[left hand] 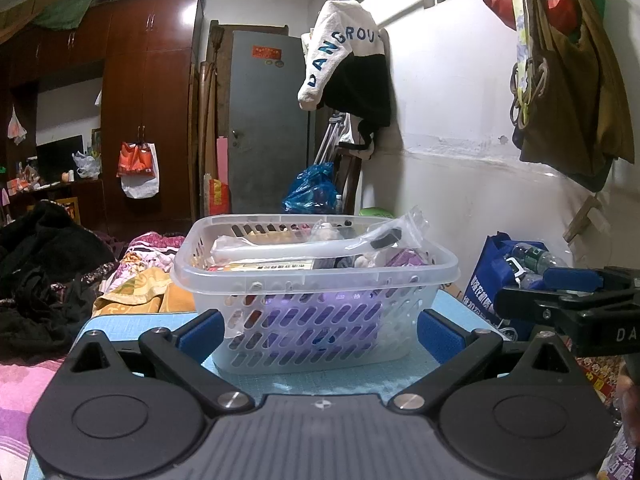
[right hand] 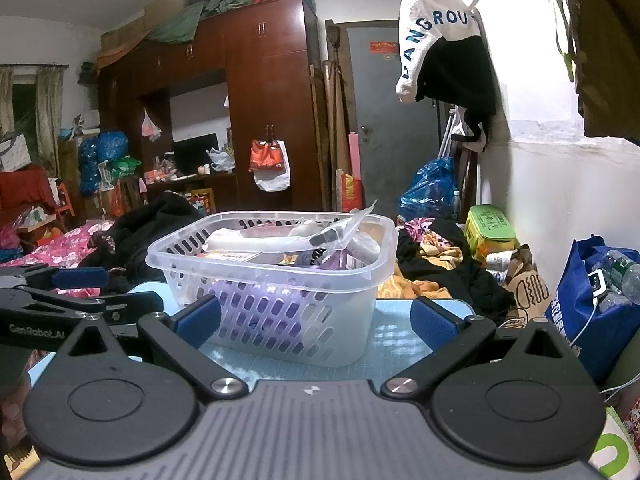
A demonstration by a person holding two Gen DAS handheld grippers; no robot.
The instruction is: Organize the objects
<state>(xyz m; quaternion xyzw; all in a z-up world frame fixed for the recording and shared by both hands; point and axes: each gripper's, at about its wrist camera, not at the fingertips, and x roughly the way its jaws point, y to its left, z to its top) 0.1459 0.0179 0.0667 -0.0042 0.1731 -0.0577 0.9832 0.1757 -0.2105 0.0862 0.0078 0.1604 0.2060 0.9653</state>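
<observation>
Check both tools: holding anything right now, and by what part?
Nothing held. Left tool and right tool are both open, fingers spread in front of the clear basket on the blue mat, not touching it.

Basket (left hand: 316, 276) on mat (left hand: 132, 320), bed (left hand: 136, 276) behind, bag (left hand: 496, 280) right.

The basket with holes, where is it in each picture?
Left wrist: the basket sits in the middle, between the open left gripper fingers.
Right wrist: the basket is left of middle.
Shared landmark: the white sleeve hanging above.
</observation>
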